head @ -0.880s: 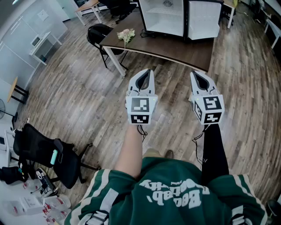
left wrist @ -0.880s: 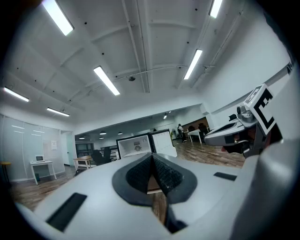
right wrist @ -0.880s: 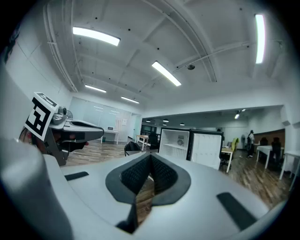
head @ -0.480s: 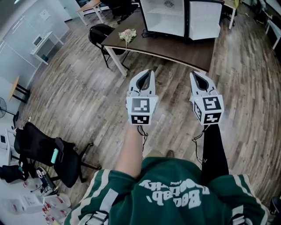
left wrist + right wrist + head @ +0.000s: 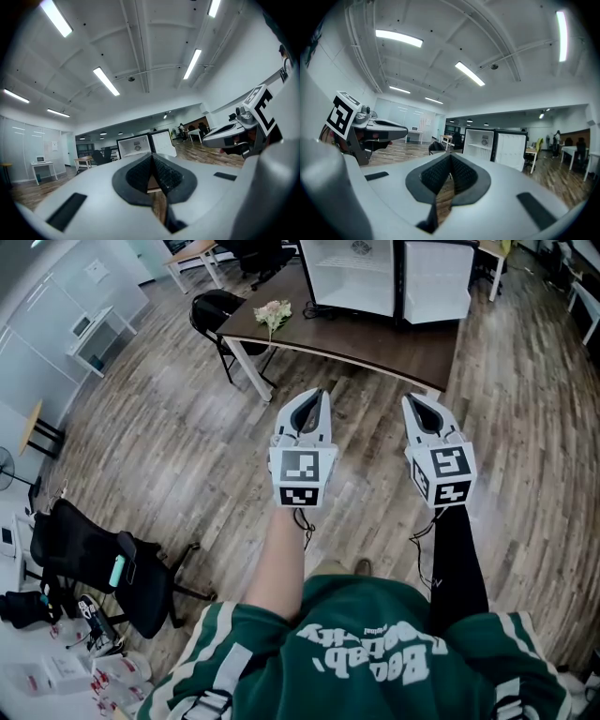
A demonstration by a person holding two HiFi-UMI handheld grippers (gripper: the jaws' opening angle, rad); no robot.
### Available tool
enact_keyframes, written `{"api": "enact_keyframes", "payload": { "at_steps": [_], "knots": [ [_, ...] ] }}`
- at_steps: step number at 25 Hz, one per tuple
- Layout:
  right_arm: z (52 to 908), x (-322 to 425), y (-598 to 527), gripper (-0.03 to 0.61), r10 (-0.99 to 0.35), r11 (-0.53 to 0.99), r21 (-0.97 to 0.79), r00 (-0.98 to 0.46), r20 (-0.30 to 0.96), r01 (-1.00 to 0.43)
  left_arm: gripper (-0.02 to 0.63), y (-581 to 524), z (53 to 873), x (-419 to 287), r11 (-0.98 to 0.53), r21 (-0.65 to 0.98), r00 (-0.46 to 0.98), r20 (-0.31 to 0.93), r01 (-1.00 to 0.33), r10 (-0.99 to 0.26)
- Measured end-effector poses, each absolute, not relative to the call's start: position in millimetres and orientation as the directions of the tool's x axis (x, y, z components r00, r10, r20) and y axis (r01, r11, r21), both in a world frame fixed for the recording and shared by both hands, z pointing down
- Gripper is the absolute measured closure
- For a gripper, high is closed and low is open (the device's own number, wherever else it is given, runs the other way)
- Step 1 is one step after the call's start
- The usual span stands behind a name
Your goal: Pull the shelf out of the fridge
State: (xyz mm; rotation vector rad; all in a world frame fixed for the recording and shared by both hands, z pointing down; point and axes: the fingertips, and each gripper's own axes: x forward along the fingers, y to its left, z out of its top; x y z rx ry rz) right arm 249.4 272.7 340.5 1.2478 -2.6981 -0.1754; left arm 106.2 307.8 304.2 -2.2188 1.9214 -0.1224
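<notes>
A small fridge (image 5: 352,273) stands on a brown table (image 5: 375,348) at the far end of the head view, its white inside showing and its door (image 5: 433,282) swung open to the right. In the right gripper view a thin shelf (image 5: 479,145) crosses the fridge's inside. Both grippers hang side by side over the wooden floor, well short of the table. The left gripper (image 5: 318,393) is shut, its pads (image 5: 161,171) meeting at the tip with nothing between them. The right gripper (image 5: 410,399) is shut and empty too, its pads (image 5: 459,171) together.
A bunch of pale flowers (image 5: 270,313) lies on the table's left end, and a black chair (image 5: 211,310) stands beside it. Another black office chair (image 5: 103,573) and bags are at lower left. More desks (image 5: 192,254) stand at the back.
</notes>
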Motion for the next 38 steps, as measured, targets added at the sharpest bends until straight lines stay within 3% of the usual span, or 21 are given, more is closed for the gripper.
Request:
{"api": "enact_keyframes", "payload": {
  "at_steps": [19,38],
  "knots": [
    [356,220,287,0.569,-0.706,0.708,0.135,-0.701,0.098,-0.694,0.598,324,308,88,-0.104,-0.225,0.12,-0.057,-0.969,-0.991],
    [345,174,226,0.569,-0.755,0.655,0.157,-0.65,0.09,-0.739,0.598,260,303,34,-0.137,-0.205,0.154,-0.071,-0.969,-0.986]
  ]
}}
